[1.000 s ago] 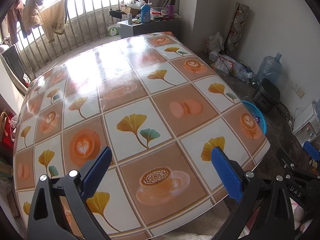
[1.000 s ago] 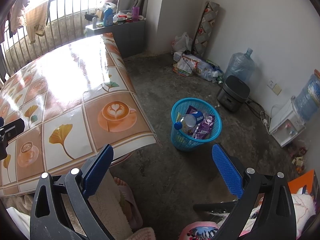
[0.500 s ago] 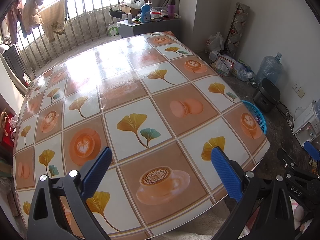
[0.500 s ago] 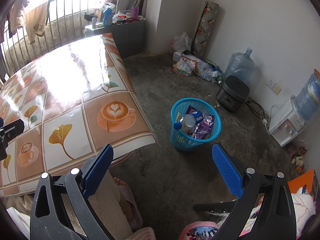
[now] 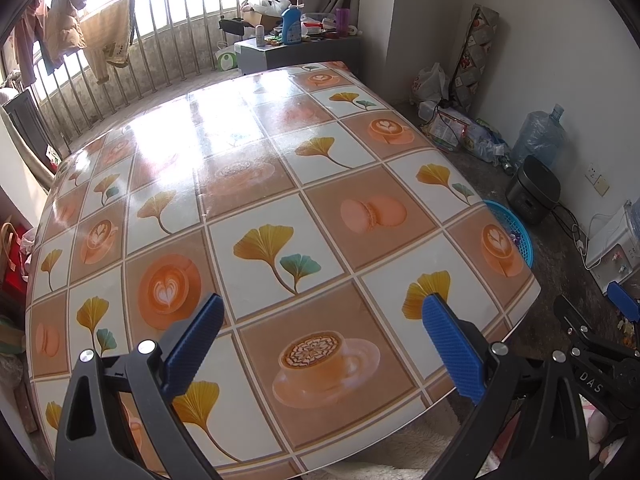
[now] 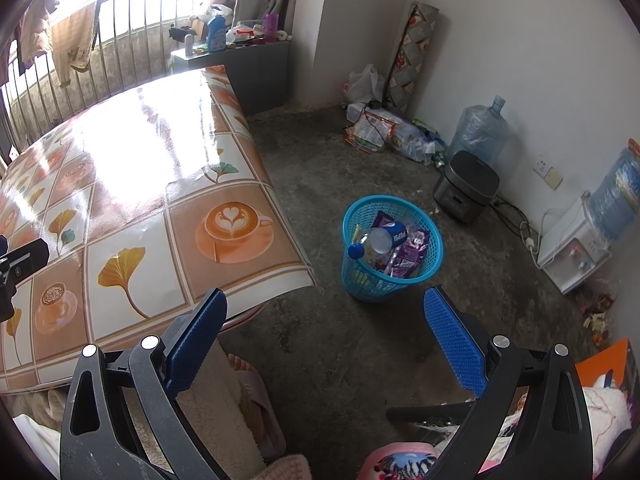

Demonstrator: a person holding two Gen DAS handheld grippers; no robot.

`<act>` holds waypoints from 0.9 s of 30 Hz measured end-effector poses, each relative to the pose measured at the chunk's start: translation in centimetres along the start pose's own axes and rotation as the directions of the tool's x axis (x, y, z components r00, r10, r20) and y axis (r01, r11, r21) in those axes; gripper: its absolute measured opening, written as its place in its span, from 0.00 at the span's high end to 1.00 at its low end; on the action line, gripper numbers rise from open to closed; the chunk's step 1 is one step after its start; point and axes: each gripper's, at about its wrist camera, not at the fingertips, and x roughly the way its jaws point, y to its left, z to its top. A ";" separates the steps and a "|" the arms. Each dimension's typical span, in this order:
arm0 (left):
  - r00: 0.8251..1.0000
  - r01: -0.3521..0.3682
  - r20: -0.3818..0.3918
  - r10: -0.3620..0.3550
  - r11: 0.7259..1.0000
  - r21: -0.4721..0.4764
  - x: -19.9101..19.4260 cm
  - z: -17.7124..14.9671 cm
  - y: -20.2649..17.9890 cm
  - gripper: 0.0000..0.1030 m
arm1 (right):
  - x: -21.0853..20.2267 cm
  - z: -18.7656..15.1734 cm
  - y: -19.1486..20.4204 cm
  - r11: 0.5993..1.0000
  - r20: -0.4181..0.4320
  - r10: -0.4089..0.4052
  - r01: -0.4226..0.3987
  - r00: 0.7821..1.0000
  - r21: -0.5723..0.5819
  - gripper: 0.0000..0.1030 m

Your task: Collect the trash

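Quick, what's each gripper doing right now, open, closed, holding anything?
Left gripper: open, holding nothing, over the table.
Right gripper: open, holding nothing, above the floor near the blue basket.

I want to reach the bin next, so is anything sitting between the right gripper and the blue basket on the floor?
Nothing visible does. The right gripper is open and empty, and only bare concrete floor lies between it and the blue basket. The table edge stays off to the left of that path.
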 end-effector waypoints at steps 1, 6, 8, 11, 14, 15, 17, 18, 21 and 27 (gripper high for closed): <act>1.000 0.000 0.001 0.000 1.000 0.001 0.0 0.0 0.0 0.06 | 0.0 0.0 0.0 1.000 0.001 -0.001 0.001 1.000 -0.001 0.08; 1.000 0.000 0.001 0.000 1.000 0.000 0.0 -0.1 0.0 0.06 | 0.0 0.0 -0.1 1.000 0.002 -0.004 0.004 1.000 -0.001 0.08; 1.000 0.000 0.001 0.000 1.000 -0.001 0.0 -0.1 0.0 0.06 | 0.0 0.0 -0.1 1.000 0.002 -0.005 0.005 1.000 0.000 0.08; 1.000 0.000 0.001 0.000 1.000 0.000 0.0 -0.1 0.0 0.06 | 0.0 0.0 -0.1 1.000 0.002 -0.005 0.005 1.000 0.000 0.08; 1.000 0.001 0.001 -0.001 1.000 0.001 0.0 -0.1 0.0 0.06 | 0.0 0.0 -0.1 1.000 0.002 -0.005 0.005 1.000 0.000 0.08; 1.000 0.000 0.001 0.000 1.000 0.002 0.0 -0.1 0.0 0.06 | 0.0 0.0 -0.2 1.000 0.002 -0.006 0.006 1.000 0.000 0.08; 1.000 0.001 0.002 -0.001 1.000 0.002 0.0 -0.2 0.0 0.06 | 0.0 0.0 -0.2 1.000 0.003 -0.007 0.007 1.000 0.002 0.08; 1.000 0.001 0.002 -0.001 1.000 0.002 0.0 -0.2 0.0 0.06 | -0.1 0.0 -0.3 1.000 0.004 -0.008 0.008 1.000 0.002 0.08; 1.000 0.000 0.004 0.000 1.000 0.004 -0.1 -0.2 0.0 0.06 | -0.1 0.0 -0.5 1.000 0.004 -0.010 0.010 1.000 0.002 0.08; 1.000 0.002 0.009 -0.002 1.000 0.005 -0.2 0.0 0.0 0.06 | -0.2 0.1 -0.7 1.000 0.005 -0.012 0.012 1.000 0.003 0.08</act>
